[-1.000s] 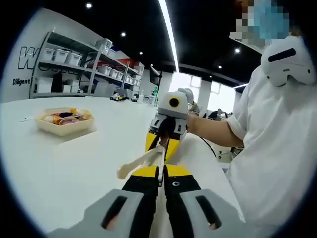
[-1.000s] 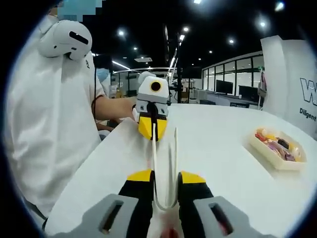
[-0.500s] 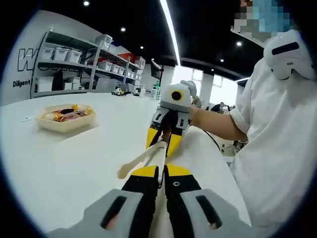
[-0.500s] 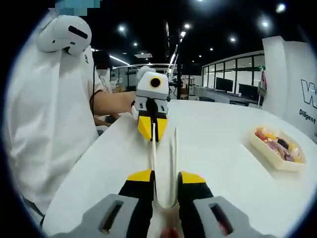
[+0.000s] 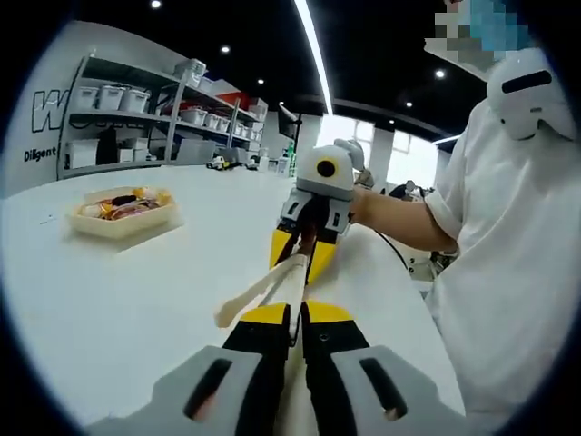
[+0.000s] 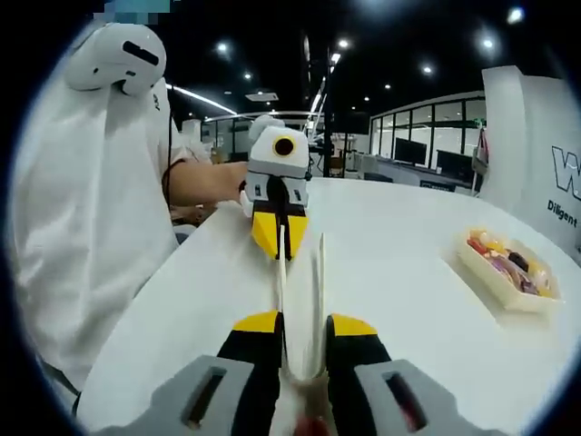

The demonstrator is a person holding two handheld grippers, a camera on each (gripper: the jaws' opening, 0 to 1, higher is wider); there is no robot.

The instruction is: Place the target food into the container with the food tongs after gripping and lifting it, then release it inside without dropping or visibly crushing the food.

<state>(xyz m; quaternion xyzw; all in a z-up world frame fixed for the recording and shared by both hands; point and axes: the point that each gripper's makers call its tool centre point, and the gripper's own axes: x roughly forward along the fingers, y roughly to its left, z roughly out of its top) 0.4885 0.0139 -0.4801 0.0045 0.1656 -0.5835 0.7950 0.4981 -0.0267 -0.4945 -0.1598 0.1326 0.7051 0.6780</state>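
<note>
Cream plastic food tongs [image 5: 259,292] span the gap between my two grippers above the white table [image 5: 109,300]. My right gripper [image 6: 304,322] is shut on the hinge end of the tongs [image 6: 318,282]. My left gripper [image 5: 292,316] is shut on the tip of one tong arm, while the other arm's tip sticks out free to its left. In the left gripper view the right gripper [image 5: 301,250] faces me, and the left gripper [image 6: 280,238] faces me in the right gripper view. A shallow beige tray of mixed food pieces [image 5: 123,211] [image 6: 508,272] sits on the table, well away from both grippers.
A person in a white shirt [image 5: 508,272] [image 6: 82,209] stands at the table's edge, holding both grippers. Shelves with storage bins [image 5: 136,100] line the far wall. Desks with monitors [image 6: 413,162] stand beyond the table.
Both grippers keep their hold on the tongs. The views have drifted slightly, and the tray has not moved.
</note>
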